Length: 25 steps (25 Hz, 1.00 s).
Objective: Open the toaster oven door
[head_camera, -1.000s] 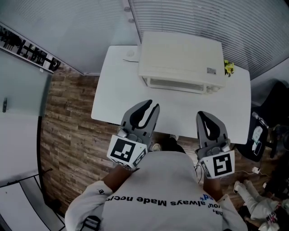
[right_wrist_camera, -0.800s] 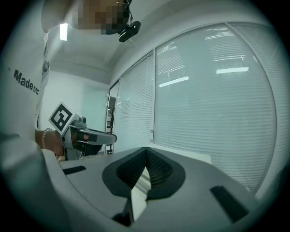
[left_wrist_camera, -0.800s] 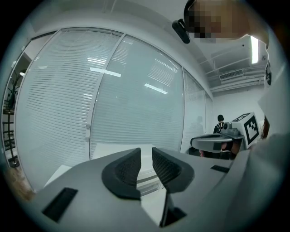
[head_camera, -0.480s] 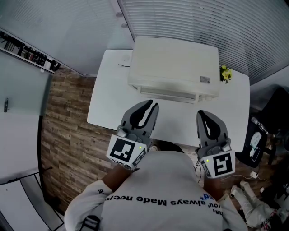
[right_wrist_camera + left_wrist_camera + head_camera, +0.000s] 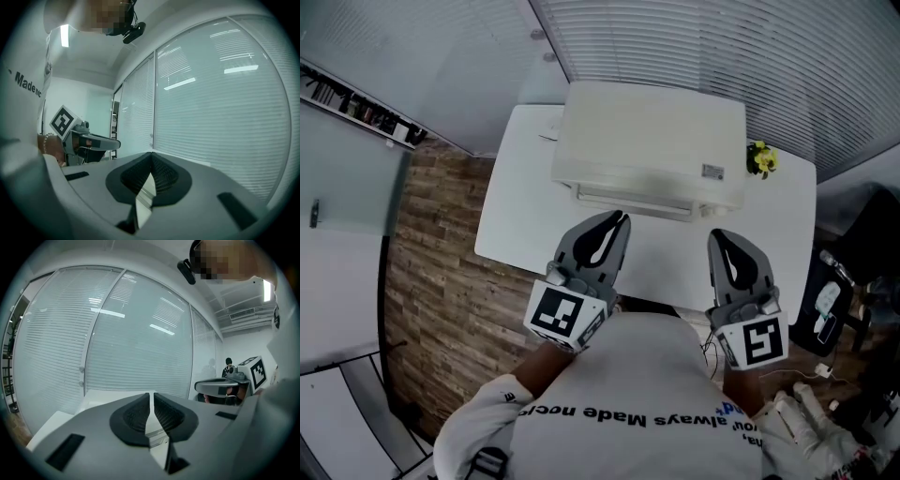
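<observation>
On the white table (image 5: 520, 220): toaster oven (image 5: 647, 131), its door (image 5: 633, 199) closed, both grippers held short of it.
We find the left gripper (image 5: 622, 217) with a narrow slit between its jaws, which have just been closing on nothing; the right gripper (image 5: 719, 234) has its jaw tips together, empty. We note a small label (image 5: 711, 172) on the oven top, too small to read, and "always Made" legible on the person's shirt (image 5: 628, 403), the remaining print cut off.

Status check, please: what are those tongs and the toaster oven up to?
Left tongs just closing, slit left, empty. Right tongs shut, empty. Toaster oven door closed, untouched. Nothing blocking it.
</observation>
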Available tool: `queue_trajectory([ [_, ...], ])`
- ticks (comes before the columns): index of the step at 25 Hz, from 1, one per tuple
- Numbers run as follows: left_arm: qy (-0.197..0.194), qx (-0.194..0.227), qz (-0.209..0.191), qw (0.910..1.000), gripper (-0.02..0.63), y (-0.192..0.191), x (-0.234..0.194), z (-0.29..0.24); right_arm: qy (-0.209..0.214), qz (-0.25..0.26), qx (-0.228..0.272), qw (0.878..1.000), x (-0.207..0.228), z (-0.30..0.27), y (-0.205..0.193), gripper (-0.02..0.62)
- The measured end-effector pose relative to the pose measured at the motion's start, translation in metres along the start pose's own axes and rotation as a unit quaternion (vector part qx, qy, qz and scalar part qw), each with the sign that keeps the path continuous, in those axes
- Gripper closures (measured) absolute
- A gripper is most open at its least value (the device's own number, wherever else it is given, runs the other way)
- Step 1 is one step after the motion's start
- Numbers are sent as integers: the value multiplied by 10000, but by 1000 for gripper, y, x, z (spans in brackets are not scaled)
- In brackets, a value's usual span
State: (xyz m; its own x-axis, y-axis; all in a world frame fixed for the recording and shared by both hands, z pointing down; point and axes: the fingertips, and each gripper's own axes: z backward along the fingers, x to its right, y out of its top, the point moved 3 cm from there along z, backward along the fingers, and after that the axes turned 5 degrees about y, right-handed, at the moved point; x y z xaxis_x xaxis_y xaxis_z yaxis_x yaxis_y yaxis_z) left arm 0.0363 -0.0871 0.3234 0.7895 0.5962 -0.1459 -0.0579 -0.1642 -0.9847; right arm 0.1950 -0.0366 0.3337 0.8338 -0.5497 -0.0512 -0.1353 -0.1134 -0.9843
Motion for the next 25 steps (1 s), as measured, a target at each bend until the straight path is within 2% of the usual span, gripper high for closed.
queue_trajectory([
  [12, 14, 19, 23, 10000, 574, -7, 8, -10, 50, -32, 27, 10000, 13, 4, -6, 588],
  [25, 74, -63, 30, 9999, 574, 1, -30, -11, -79, -4, -6, 10000, 4, -25, 5, 588],
])
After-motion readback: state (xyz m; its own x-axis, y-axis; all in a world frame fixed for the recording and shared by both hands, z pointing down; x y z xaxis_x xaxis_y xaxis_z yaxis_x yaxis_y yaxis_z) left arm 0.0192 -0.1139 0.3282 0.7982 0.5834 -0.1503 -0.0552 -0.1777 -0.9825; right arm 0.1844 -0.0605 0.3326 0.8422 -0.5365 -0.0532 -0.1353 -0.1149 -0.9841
